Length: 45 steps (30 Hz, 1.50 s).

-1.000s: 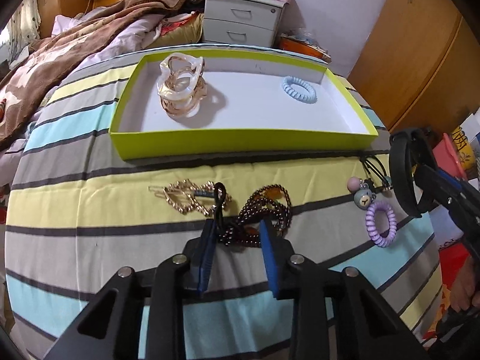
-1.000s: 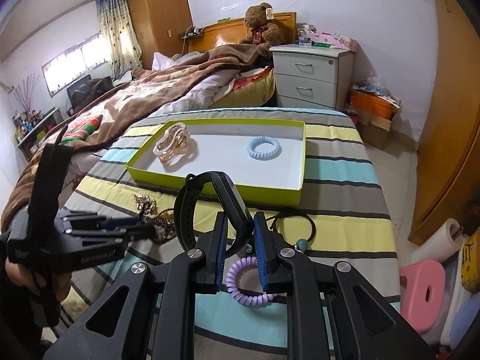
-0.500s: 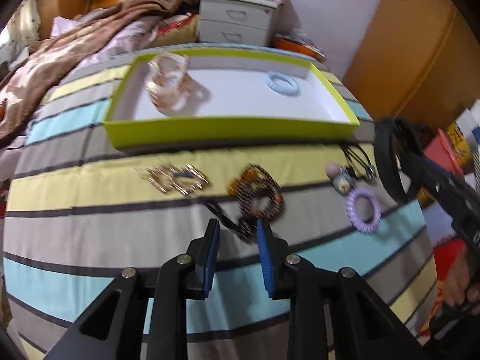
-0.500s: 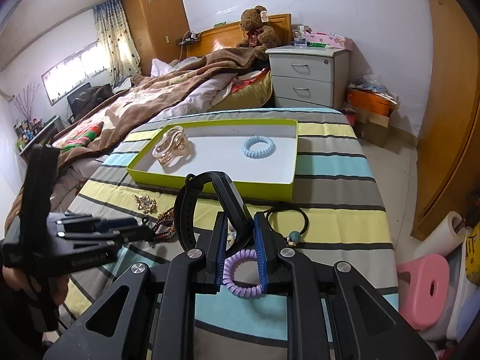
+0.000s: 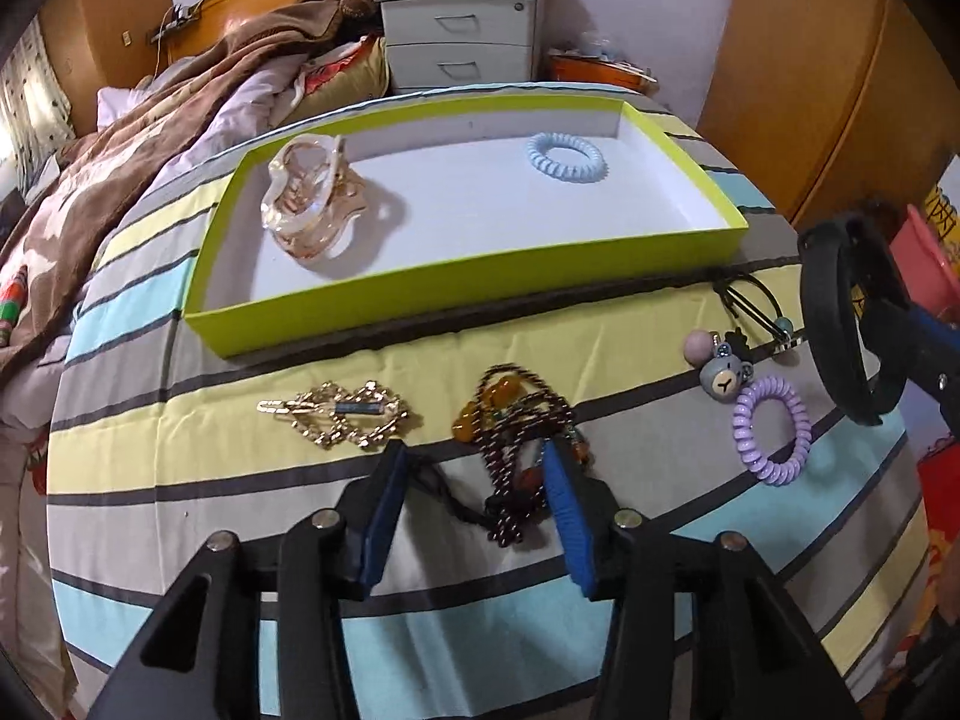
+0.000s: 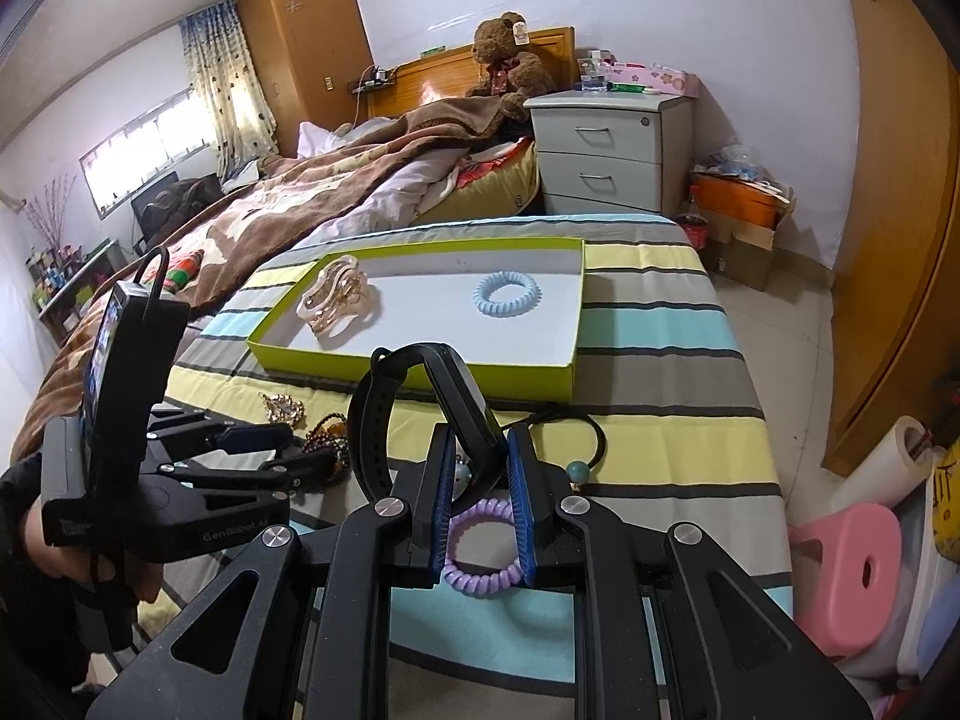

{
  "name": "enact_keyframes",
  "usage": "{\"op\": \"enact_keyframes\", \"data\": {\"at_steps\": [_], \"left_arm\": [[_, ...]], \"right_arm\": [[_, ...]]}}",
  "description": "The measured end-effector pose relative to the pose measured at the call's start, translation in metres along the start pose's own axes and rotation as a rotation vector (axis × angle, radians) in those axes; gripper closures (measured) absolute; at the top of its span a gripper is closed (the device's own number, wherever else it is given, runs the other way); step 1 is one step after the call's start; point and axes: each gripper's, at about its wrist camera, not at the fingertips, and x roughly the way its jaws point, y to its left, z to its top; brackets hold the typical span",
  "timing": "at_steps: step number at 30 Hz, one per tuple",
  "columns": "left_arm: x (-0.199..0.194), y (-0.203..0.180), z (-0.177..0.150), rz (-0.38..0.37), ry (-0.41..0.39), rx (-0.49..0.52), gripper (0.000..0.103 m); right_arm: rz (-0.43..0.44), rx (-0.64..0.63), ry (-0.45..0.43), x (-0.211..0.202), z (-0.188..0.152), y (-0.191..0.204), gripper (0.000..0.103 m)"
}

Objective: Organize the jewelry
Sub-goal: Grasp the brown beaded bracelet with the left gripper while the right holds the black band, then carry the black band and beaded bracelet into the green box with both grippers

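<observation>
Beads of a dark bracelet (image 5: 521, 438) lie on the striped tabletop (image 5: 180, 456) between the spread fingers of the left gripper (image 5: 474, 480), unclamped. Right gripper (image 6: 478, 462) is clamped on a black watch (image 6: 420, 414), held above a purple coil hair tie (image 6: 480, 552), near the green tray (image 6: 420, 367).

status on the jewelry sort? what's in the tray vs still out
Done: hair claw and blue coil tie lie in the green tray. In hand: right gripper clamps the black watch; left gripper, open, straddles the bead bracelet. Left: gold clip, purple coil tie, bear hair tie.
</observation>
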Motion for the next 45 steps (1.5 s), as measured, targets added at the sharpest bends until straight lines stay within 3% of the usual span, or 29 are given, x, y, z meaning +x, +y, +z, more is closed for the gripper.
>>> {"op": "enact_keyframes", "data": {"at_steps": [3,10,12,30,45], "left_arm": [[0.000,-0.003,0.001,0.003,-0.004,0.012,0.060],[-0.002,-0.009,0.000,-0.068,0.002,0.020,0.086],[-0.003,-0.010,-0.001,-0.071,-0.001,0.025,0.090],[-0.029,0.008,0.002,-0.118,-0.088,-0.055,0.093],[-0.069,0.038,0.020,-0.177,-0.187,-0.124,0.094]], "right_arm": [[0.008,-0.007,0.002,0.001,0.000,0.002,0.085],[0.014,-0.006,0.008,0.002,-0.001,0.005,0.085],[0.013,-0.007,0.007,0.002,0.000,0.005,0.085],[-0.003,0.004,-0.001,-0.003,0.002,0.012,0.085],[-0.025,-0.010,-0.033,-0.008,0.022,0.019,0.085]]}}
